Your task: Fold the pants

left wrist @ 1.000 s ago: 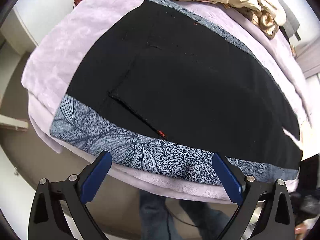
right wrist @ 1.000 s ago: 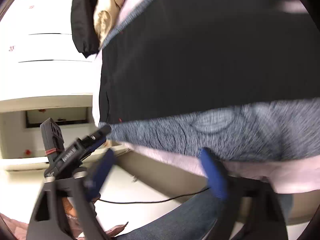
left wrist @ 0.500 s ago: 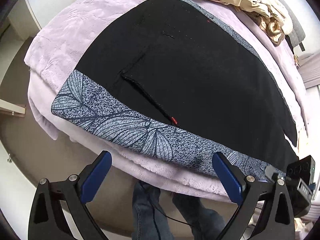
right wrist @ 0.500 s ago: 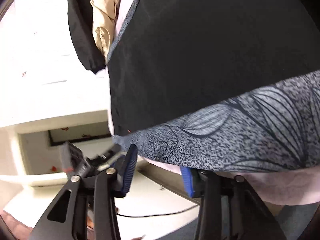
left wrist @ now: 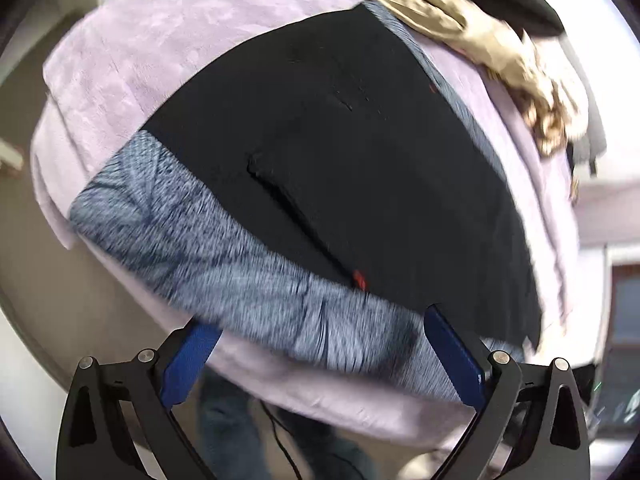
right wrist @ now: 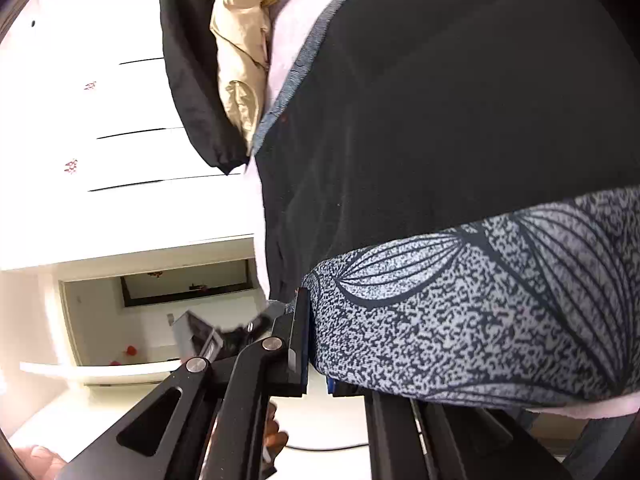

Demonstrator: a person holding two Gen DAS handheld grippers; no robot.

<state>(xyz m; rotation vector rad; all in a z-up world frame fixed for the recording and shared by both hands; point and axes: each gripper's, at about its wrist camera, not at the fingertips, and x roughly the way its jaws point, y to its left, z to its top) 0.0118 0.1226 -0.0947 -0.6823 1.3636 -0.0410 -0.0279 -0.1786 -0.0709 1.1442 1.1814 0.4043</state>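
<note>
- the lilac blanket (left wrist: 168, 60) covers the bed; only the left wrist view shows its wide spread.
- the black pants (left wrist: 360, 160) lie flat on it, the grey leaf-print band (left wrist: 224, 256) along the near edge.
- beige clothes (left wrist: 500, 52) are heaped at the far side.
- left gripper (left wrist: 320, 356): fingers wide apart, at the band's edge.
- right gripper (right wrist: 316, 344): clamped on the band's corner (right wrist: 480, 300), shown sharp in the right view only.
</note>
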